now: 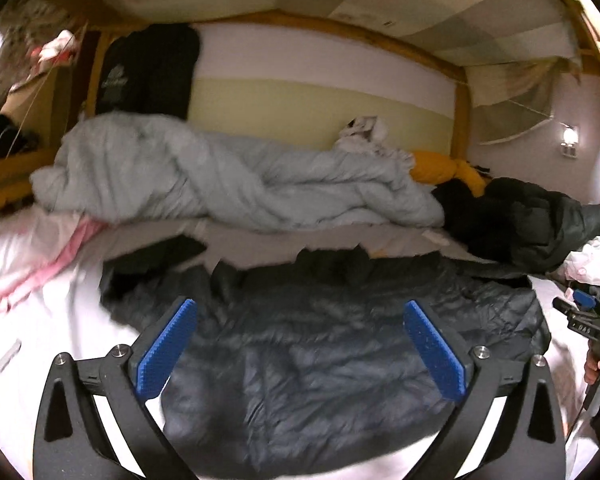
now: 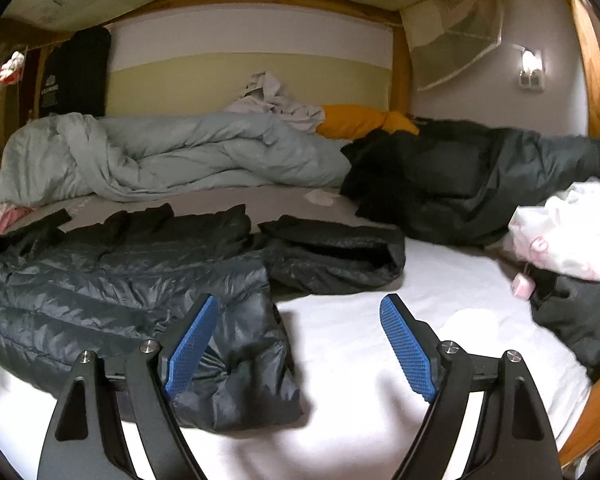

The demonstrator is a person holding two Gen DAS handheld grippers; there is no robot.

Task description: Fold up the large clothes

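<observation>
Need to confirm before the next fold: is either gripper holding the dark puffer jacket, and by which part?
Nothing is held. The left gripper and right gripper both stand open above the dark quilted puffer jacket, pads clear of the fabric.

Crumpled grey duvet (image 2: 172, 152), yellow pillow (image 2: 360, 120), wall lamp (image 2: 530, 65)

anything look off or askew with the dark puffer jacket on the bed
Yes. The dark puffer jacket lies spread but rumpled on the white sheet: its hood flops off to the right, and the near corner is bunched up, not flat. No tear or spill shows.
</observation>
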